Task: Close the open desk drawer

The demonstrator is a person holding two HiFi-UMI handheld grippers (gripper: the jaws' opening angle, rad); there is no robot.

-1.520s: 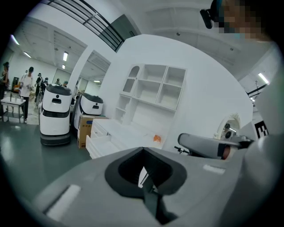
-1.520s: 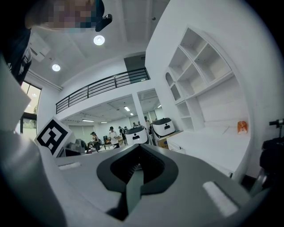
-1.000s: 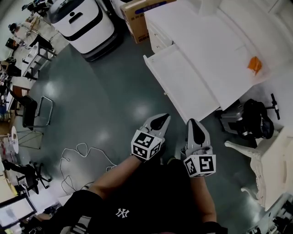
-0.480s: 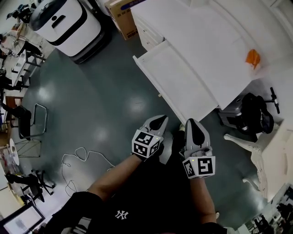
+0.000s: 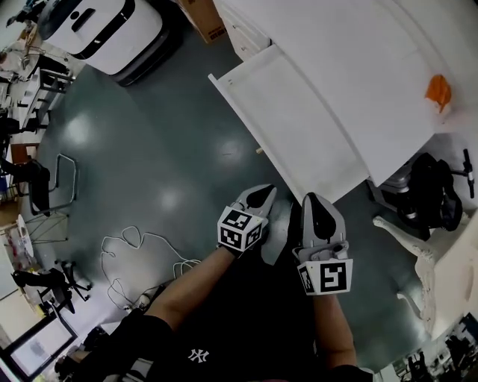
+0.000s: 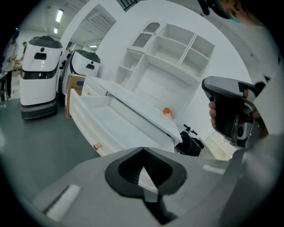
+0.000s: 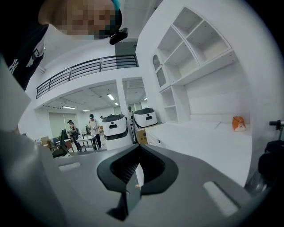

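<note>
You stand before a white desk [image 5: 373,52] whose drawer [image 5: 299,127] is pulled well out over the dark grey floor. The drawer runs slantwise across the top middle of the head view. Its inside shows only a bare white bottom. A small knob [image 5: 260,151] sticks out from its front. On the desk top, far from the drawer, lies a small orange thing [image 5: 438,89].

The left gripper [image 5: 263,192] and the right gripper [image 5: 314,198] are side by side, just below the drawer's near end and not touching it. Each claw is closed tip to tip with nothing in it, as both gripper views show.

A cardboard box [image 5: 203,18] stands on the floor past the drawer's far end, and you cannot tell what is in it. A white machine [image 5: 97,26] stands to its left. A black bag [image 5: 437,194] sits by the desk on the right. A thin cable [image 5: 127,246] loops over the floor on the left.

Compared with a second ago, the drawer fills more of the head view and lies nearer your grippers. It is as far open as before. The orange thing has slid toward the right edge. Both claws are closed as they were then.
</note>
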